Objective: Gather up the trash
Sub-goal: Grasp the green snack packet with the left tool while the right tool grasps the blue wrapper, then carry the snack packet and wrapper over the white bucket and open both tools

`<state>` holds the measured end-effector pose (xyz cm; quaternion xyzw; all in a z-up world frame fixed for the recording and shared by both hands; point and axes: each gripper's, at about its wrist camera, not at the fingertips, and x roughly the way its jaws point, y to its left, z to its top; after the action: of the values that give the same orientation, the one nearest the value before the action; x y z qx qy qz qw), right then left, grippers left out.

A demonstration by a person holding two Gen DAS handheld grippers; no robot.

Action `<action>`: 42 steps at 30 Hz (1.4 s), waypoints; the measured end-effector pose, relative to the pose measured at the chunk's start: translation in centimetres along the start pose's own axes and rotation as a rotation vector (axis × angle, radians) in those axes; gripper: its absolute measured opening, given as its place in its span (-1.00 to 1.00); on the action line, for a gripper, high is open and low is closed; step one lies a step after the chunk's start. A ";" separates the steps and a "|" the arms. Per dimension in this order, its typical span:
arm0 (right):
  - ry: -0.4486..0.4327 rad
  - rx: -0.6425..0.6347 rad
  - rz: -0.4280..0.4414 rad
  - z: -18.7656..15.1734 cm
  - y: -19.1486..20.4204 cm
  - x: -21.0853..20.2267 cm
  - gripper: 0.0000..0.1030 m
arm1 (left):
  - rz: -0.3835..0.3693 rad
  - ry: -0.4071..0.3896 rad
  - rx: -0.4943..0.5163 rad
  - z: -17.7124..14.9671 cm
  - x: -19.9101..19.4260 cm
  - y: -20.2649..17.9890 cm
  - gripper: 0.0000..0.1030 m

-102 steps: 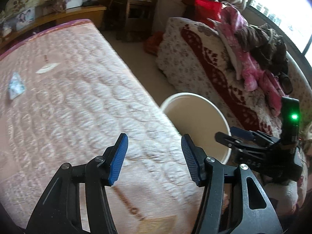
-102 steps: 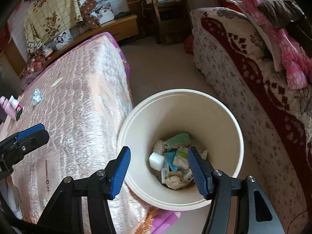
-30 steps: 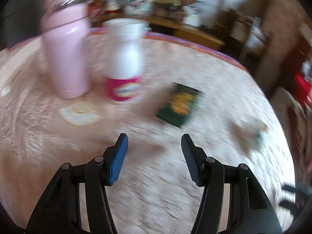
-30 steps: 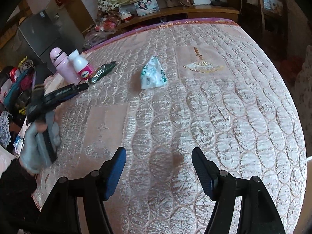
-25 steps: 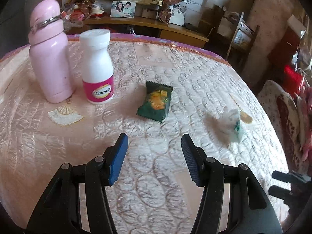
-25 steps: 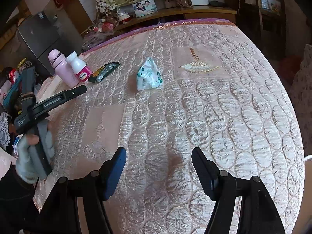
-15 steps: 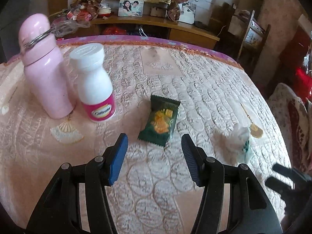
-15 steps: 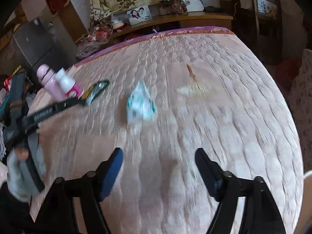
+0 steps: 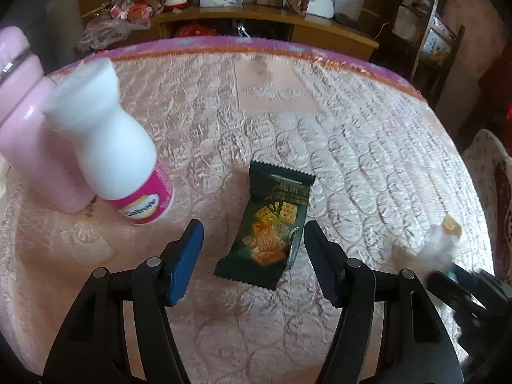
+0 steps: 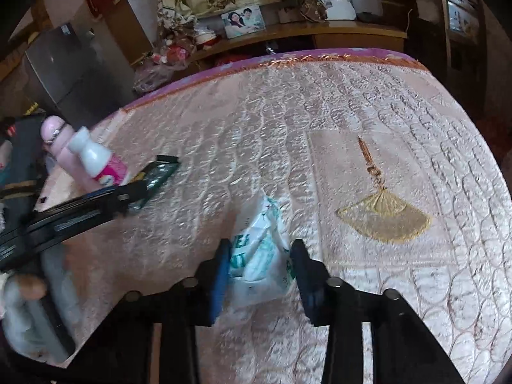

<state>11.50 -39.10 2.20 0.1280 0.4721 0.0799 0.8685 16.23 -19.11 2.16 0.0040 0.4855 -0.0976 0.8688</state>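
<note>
A dark green cracker wrapper lies flat on the quilted pink bed cover. My left gripper is open, its blue pads on either side of the wrapper's near end. A crumpled white and green plastic wrapper lies on the cover in the right wrist view. My right gripper has its jaws narrowed around this wrapper, the pads at or near its sides. The green wrapper also shows in the right wrist view, partly behind the left gripper.
A pink flask and a white and pink bottle stand left of the green wrapper. A wooden shelf with photos and clutter runs behind the bed. A gold fan is embroidered on the cover.
Both grippers left the white bin and swung to the bed. My left gripper closed in on the green wrapper. My right gripper reached the white and green wrapper and its jaws narrowed around it.
</note>
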 end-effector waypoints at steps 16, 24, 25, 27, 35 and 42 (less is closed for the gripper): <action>-0.049 -0.063 -0.030 -6.4 0.4 -8.8 -0.46 | -0.122 -0.043 0.039 -7.1 -6.9 -2.4 -0.49; -0.036 -0.053 -0.055 -11.4 0.0 -12.4 -0.46 | -0.156 -0.043 0.090 -12.4 -11.4 -5.7 -0.49; -0.037 -0.050 -0.055 -11.8 0.0 -12.7 -0.46 | -0.158 -0.044 0.100 -13.0 -11.8 -6.1 -0.49; -0.042 -0.041 -0.061 -12.9 -0.4 -13.9 -0.46 | -0.168 -0.046 0.118 -14.0 -12.7 -7.3 -0.49; -0.061 0.013 -0.087 -16.6 -2.4 -18.2 -0.46 | -0.211 -0.055 0.202 -17.4 -15.3 -12.3 -0.49; -0.082 0.074 -0.133 -19.0 -5.2 -21.6 -0.46 | -0.252 -0.065 0.280 -19.2 -16.4 -16.9 -0.49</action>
<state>-16.11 -46.90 8.01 0.1315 0.4460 -0.0006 0.8853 -11.21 -31.03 7.37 0.0607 0.4353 -0.2723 0.8560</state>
